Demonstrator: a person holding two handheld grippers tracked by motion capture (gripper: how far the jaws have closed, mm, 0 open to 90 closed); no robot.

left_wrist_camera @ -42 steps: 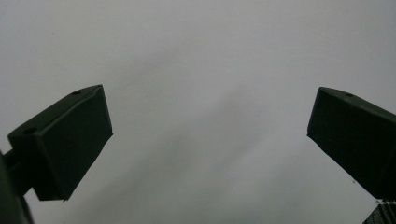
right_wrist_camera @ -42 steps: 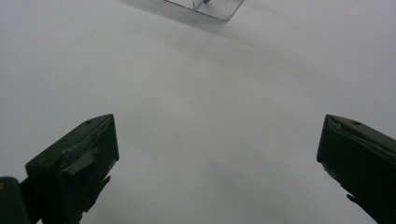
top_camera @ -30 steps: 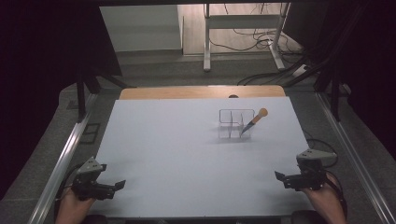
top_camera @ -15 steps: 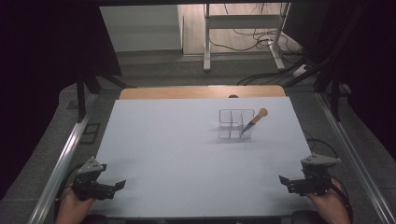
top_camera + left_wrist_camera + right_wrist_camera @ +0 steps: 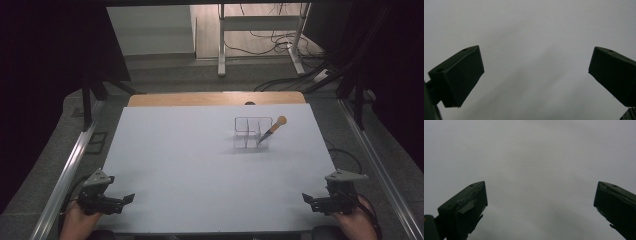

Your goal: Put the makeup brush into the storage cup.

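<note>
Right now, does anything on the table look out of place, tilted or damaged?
One thing: the dark tool with the orange round knob leans out of the clear compartmented holder instead of standing upright. On the right gripper, one pad looks frayed. Both grippers are open above the bare white tabletop.

The table (image 5: 190,165) has a plain pale grey-white top, with a light brown wooden strip (image 5: 215,98) along its far edge. The clear, colourless organiser (image 5: 248,134) holds a tool (image 5: 272,129) with an orange knob end and dark shaft. Both grippers (image 5: 129,198) (image 5: 306,198) are black, topped with grey plates.
</note>
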